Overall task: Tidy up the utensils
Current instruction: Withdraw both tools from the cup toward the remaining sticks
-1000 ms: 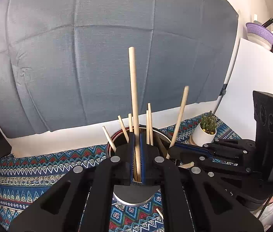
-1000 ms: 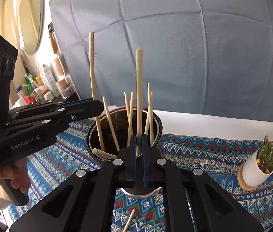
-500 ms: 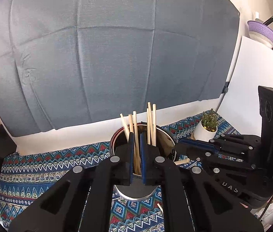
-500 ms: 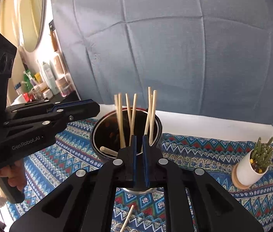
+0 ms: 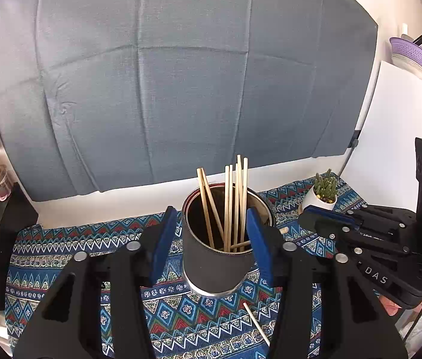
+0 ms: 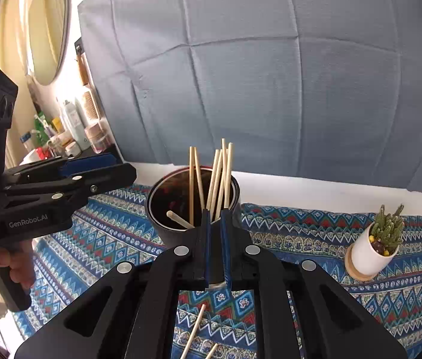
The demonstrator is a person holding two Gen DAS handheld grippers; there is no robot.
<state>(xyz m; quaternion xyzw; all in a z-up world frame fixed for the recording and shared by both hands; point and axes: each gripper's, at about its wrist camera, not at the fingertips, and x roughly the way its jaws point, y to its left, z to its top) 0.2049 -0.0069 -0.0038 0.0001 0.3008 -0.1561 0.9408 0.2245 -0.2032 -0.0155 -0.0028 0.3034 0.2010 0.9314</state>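
A dark cylindrical cup (image 5: pixel 217 266) (image 6: pixel 163 218) stands on the patterned cloth (image 5: pixel 70 257) with several wooden chopsticks (image 5: pixel 235 197) (image 6: pixel 220 176) upright in it. My left gripper (image 5: pixel 211 211) (image 6: pixel 100 167) hovers just before the cup, its jaws opening wide. The cup shows between the blue pads (image 5: pixel 163 239), which do not touch it. My right gripper (image 6: pixel 216 213) (image 5: pixel 315 218) is at the cup's near right rim, its jaws opening to a narrow gap with nothing in it. A loose chopstick (image 5: pixel 256 323) (image 6: pixel 194 332) lies on the cloth in front of the cup.
A small cactus in a white pot (image 5: pixel 321 194) (image 6: pixel 372 251) stands on the cloth to the right. A blue fabric backdrop (image 5: pixel 181 89) hangs behind. Bottles (image 6: pixel 70 128) crowd a shelf at far left. A hand (image 6: pixel 1 263) holds the left gripper's handle.
Each gripper held a tall chopstick upright over the cup; both chopsticks have sunk into the cup and been let go. The left jaws have opened wide, the right slightly, and both grippers have pulled back.
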